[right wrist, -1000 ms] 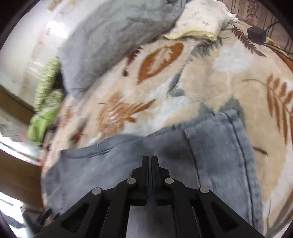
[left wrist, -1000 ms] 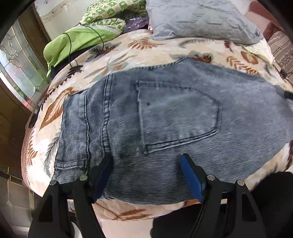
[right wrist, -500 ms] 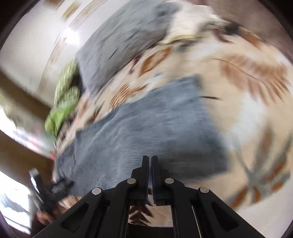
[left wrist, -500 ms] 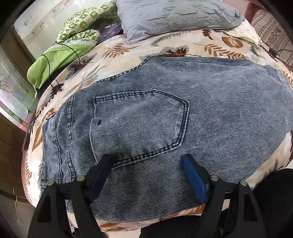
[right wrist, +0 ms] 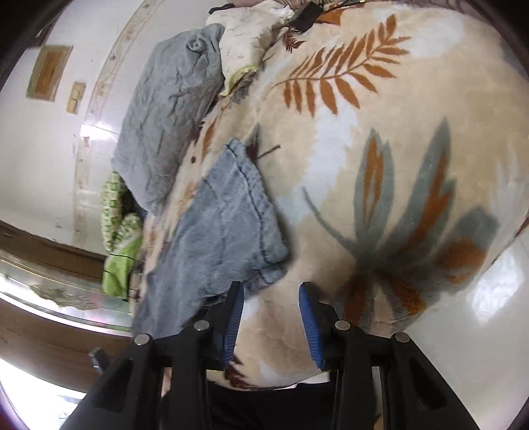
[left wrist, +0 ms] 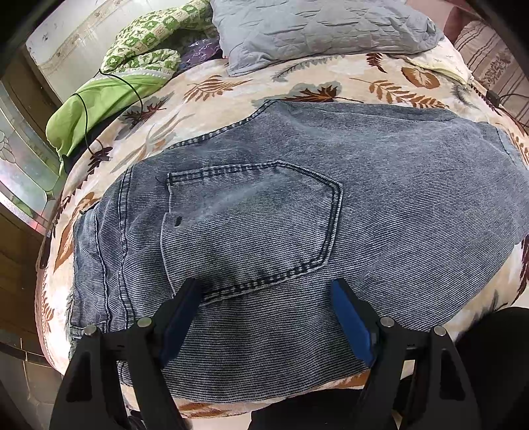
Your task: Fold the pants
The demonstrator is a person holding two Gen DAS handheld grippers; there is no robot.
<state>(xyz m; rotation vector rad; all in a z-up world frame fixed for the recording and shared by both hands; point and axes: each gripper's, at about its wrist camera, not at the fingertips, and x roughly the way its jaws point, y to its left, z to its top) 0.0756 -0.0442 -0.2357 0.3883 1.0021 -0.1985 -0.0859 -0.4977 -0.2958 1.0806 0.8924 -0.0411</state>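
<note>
The jeans (left wrist: 297, 215) lie flat on the leaf-print blanket (left wrist: 231, 86) that covers the bed, along its near edge, with a back pocket (left wrist: 251, 225) facing up. In the left wrist view the denim fills most of the frame, the seat end toward the bed's left edge and the rest running off to the right.

The left gripper (left wrist: 264, 291) hangs over the jeans just below the pocket, its blue-padded fingers (left wrist: 180, 314) wide apart and clamping nothing. Whether the tips touch the cloth cannot be told.

The right gripper (right wrist: 271, 297) is also spread apart and holds nothing. It sits over the blanket at the near edge, with a doubled-over, hemmed end of the jeans (right wrist: 231, 215) just ahead and to its left. The left finger (right wrist: 233, 317) lies close by the denim's edge; contact is unclear.

At the far edge of the bed rest a grey pillow (left wrist: 317, 29) and, in the far left corner, a green cloth (left wrist: 109, 96) with a black cable (left wrist: 82, 109) across it. A cream cloth (right wrist: 244, 43) lies next to the pillow.
</note>
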